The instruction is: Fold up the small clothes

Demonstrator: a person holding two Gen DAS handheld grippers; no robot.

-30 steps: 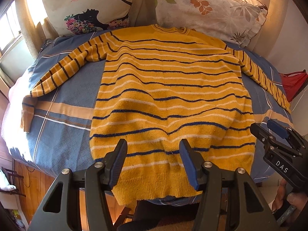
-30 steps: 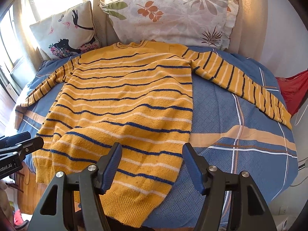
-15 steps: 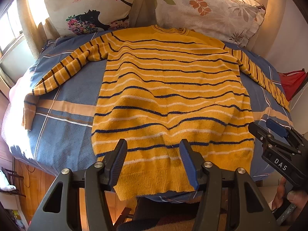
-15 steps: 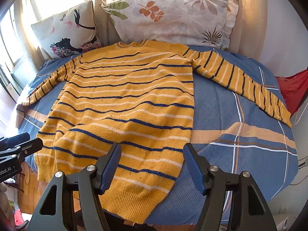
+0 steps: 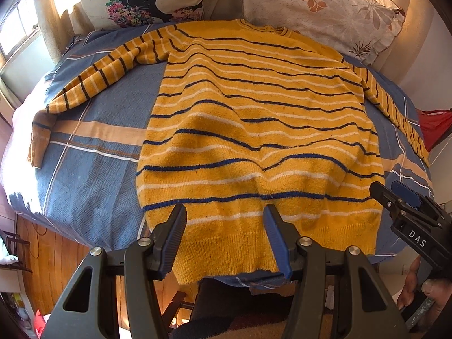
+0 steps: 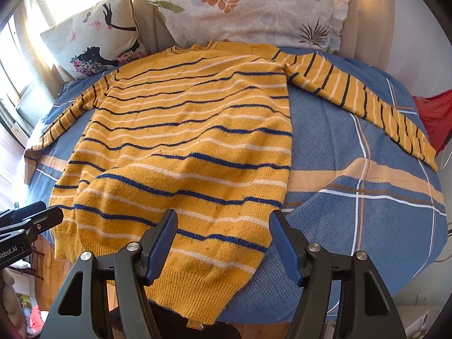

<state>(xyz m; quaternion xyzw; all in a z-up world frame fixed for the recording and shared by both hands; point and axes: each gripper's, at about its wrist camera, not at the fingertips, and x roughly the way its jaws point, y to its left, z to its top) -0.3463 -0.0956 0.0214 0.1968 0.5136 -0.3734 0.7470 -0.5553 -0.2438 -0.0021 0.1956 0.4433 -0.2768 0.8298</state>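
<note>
A yellow sweater (image 5: pixel 254 130) (image 6: pixel 186 147) with dark blue and white stripes lies flat on the bed, collar toward the pillows, both sleeves spread out sideways. Its ribbed hem hangs slightly over the bed's near edge. My left gripper (image 5: pixel 224 214) hovers open above the hem near the middle, nothing between its blue pads. My right gripper (image 6: pixel 223 220) stands open above the hem's right corner, also holding nothing. The right gripper also shows at the right edge of the left wrist view (image 5: pixel 401 200), and the left gripper at the left edge of the right wrist view (image 6: pixel 31 220).
A blue plaid blanket (image 5: pixel 93 180) (image 6: pixel 361 203) covers the bed. Two patterned pillows (image 5: pixel 325 8) (image 6: pixel 93 36) lean at the head. Red fabric (image 5: pixel 435 124) lies beyond the right edge. Wooden floor (image 5: pixel 56 251) and a window (image 5: pixel 17 28) are at the left.
Both cameras have drawn slightly closer to the sweater, which now fills more of each view. The sweater lies the same and both grippers' jaws stay apart.
</note>
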